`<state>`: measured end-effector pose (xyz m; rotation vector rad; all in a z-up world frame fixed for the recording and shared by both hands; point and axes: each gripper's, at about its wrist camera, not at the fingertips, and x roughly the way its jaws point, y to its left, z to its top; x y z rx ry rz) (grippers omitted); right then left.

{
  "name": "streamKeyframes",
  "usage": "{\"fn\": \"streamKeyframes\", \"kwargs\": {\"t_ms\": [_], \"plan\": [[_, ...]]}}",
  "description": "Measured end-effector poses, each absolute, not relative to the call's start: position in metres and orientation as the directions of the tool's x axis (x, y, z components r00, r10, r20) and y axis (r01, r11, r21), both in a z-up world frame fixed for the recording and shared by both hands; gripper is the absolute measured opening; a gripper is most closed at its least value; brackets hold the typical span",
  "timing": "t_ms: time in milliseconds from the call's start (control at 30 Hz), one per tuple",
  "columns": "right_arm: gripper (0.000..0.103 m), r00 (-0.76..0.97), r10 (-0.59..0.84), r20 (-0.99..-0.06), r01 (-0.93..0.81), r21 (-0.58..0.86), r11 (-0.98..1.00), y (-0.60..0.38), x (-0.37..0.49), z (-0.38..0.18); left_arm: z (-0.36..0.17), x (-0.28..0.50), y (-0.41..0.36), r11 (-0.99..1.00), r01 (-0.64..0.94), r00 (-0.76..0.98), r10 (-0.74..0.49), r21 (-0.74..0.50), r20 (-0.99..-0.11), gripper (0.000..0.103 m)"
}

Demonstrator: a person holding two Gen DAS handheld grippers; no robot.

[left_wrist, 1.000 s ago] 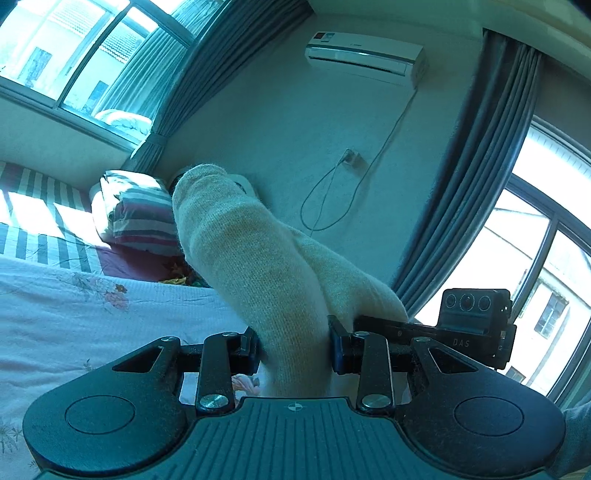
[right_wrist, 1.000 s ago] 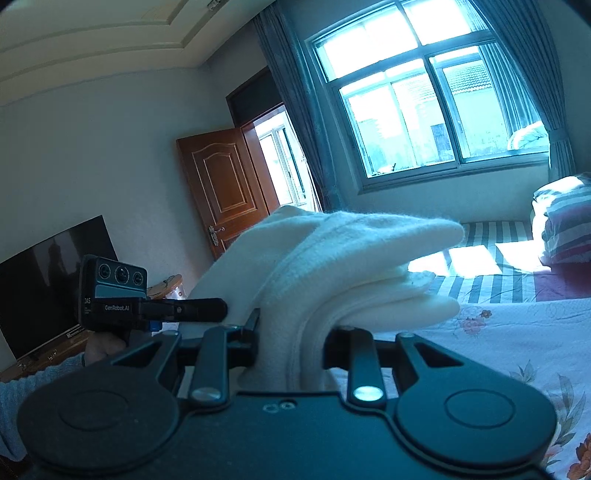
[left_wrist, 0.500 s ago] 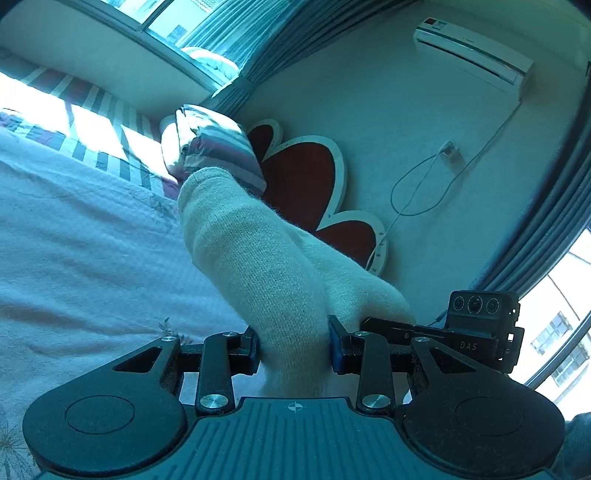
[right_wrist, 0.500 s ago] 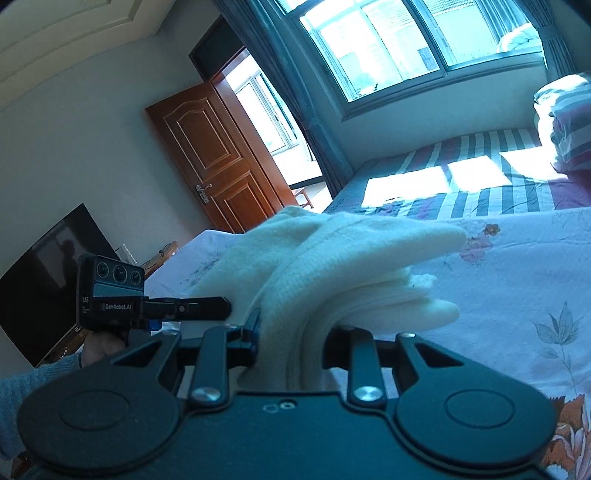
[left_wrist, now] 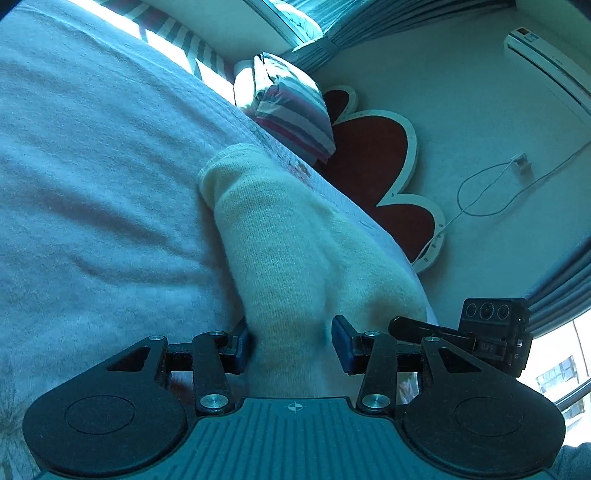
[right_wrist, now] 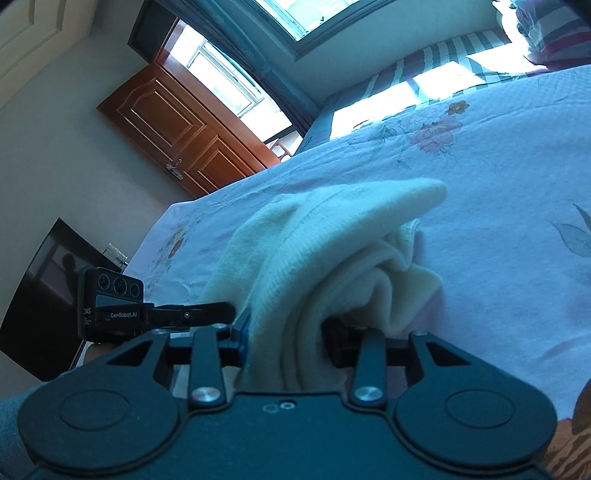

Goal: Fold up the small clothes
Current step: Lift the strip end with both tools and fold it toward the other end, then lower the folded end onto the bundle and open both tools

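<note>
Lowered: one sweater, two claws opening.

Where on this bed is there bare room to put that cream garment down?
Free: the wide plain bedspread left of the cream knit garment, and the flowered stretch beyond it, up to the striped blanket. Crowded: the head end by the striped pillow and headboard.

Hidden and cut-off parts in both wrist views

The cream knit garment runs down behind the left gripper body, its lower end unseen; whether the pads touch it cannot be told. The air conditioner and striped pillow are cropped by frame edges. The television is partly blocked.
</note>
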<state>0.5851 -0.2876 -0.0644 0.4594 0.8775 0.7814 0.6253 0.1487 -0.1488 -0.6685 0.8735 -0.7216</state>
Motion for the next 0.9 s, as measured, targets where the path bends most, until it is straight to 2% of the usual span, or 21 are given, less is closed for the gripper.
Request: {"fn": "streamKeyframes", "kwargs": {"t_ms": [33, 100, 167, 267, 300, 333, 367, 433, 600, 667, 733, 767, 800, 867, 900], "plan": [[0.064, 0.403, 0.758, -0.513, -0.410, 0.639, 0.651, -0.293, 0.581, -0.062, -0.148, 0.618, 0.150, 0.578, 0.286, 0.433, -0.790, -0.764, -0.435, 0.058], [0.065, 0.401, 0.765, -0.505, -0.405, 0.651, 0.642, -0.309, 0.567, -0.061, -0.149, 0.599, 0.152, 0.578, 0.304, 0.391, -0.800, -0.757, -0.454, 0.063], [0.064, 0.371, 0.769, -0.521, -0.370, 0.677, 0.637, -0.322, 0.556, -0.070, -0.151, 0.586, 0.151, 0.576, 0.313, 0.376, -0.805, -0.755, -0.458, 0.063], [0.064, 0.341, 0.783, -0.520, -0.326, 0.716, 0.618, -0.328, 0.544, -0.088, -0.152, 0.583, 0.142, 0.573, 0.309, 0.372, -0.807, -0.759, -0.458, 0.062], [0.063, 0.348, 0.790, -0.504, -0.310, 0.734, 0.605, -0.327, 0.542, -0.090, -0.154, 0.586, 0.138, 0.551, 0.288, 0.347, -0.822, -0.783, -0.451, 0.050], [0.048, 0.345, 0.795, -0.500, -0.287, 0.750, 0.596, -0.325, 0.542, -0.092, -0.157, 0.591, 0.135, 0.550, 0.267, 0.315, -0.826, -0.792, -0.467, 0.021], [0.016, 0.322, 0.800, -0.506, -0.260, 0.765, 0.589, -0.320, 0.542, -0.094, -0.158, 0.592, 0.132, 0.560, 0.261, 0.303, -0.821, -0.786, -0.484, 0.019], [0.015, 0.307, 0.772, -0.556, -0.219, 0.748, 0.626, -0.310, 0.539, -0.098, -0.153, 0.590, 0.129, 0.558, 0.249, 0.297, -0.822, -0.791, -0.486, 0.019], [0.014, 0.327, 0.793, -0.514, -0.055, 0.827, 0.559, -0.320, 0.513, -0.078, -0.128, 0.561, 0.134, 0.504, 0.260, 0.256, -0.858, -0.823, -0.445, 0.019], [0.014, 0.307, 0.782, -0.543, -0.034, 0.815, 0.579, -0.316, 0.491, -0.073, -0.133, 0.546, 0.132, 0.542, 0.240, 0.229, -0.838, -0.805, -0.496, 0.019], [0.015, 0.283, 0.762, -0.583, 0.006, 0.795, 0.606, -0.312, 0.473, -0.083, -0.150, 0.531, 0.130, 0.629, 0.201, 0.207, -0.776, -0.751, -0.595, 0.019], [0.017, 0.277, 0.706, -0.652, -0.001, 0.734, 0.679, -0.305, 0.465, -0.090, -0.154, 0.525, 0.133, 0.619, 0.184, 0.227, -0.782, -0.763, -0.580, 0.019], [0.018, 0.303, 0.687, -0.660, -0.024, 0.716, 0.698, -0.302, 0.459, -0.094, -0.154, 0.522, 0.138, 0.605, 0.166, 0.246, -0.790, -0.778, -0.562, 0.019], [0.028, 0.339, 0.695, -0.634, -0.008, 0.737, 0.676, -0.307, 0.452, -0.092, -0.143, 0.515, 0.147, 0.640, 0.168, 0.310, -0.756, -0.750, -0.576, 0.023], [0.032, 0.366, 0.678, -0.637, -0.019, 0.724, 0.690, -0.310, 0.450, -0.085, -0.131, 0.513, 0.153, 0.650, 0.181, 0.373, -0.740, -0.739, -0.560, 0.032]]}}
